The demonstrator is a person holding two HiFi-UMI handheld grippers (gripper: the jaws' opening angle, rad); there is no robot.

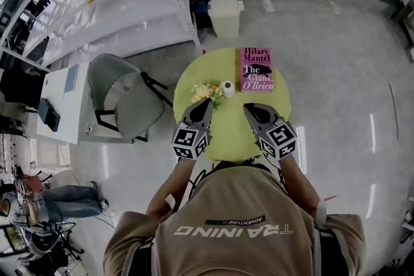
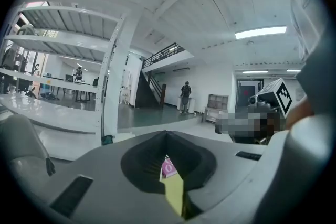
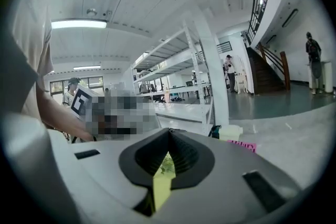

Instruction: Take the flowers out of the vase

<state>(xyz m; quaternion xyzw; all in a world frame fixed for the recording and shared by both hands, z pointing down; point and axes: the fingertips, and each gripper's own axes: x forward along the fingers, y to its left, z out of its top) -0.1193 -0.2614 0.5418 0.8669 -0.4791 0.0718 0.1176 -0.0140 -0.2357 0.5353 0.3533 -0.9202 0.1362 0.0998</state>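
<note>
Left gripper point(image 2: 167, 139) and right gripper point(image 3: 169, 135) are closed, empty; only the head view shows the vase point(image 1: 227, 88) ahead, beside the flowers point(image 1: 204, 92).

Open across the near half of the round table point(image 1: 226, 139), bare between the 2 tools, left gripper point(image 1: 204, 103) and right gripper point(image 1: 248, 107), and out to the near rim. Blocked at the middle by flowers point(image 1: 206, 92) and a small white vase point(image 1: 227, 88), just beside each other, right ahead of the left gripper's tip. Blocked at the far right by a pink book point(image 1: 256, 70) lying flat. Clear on the far-left tabletop beside that book. Hemmed on the left by a grey chair point(image 1: 123, 97) near the rim. Crowded past the far rim by a white bin point(image 1: 226, 15) and a shelving rack point(image 1: 129, 3). Wide open over bare floor point(image 1: 343, 74) to the right.
</note>
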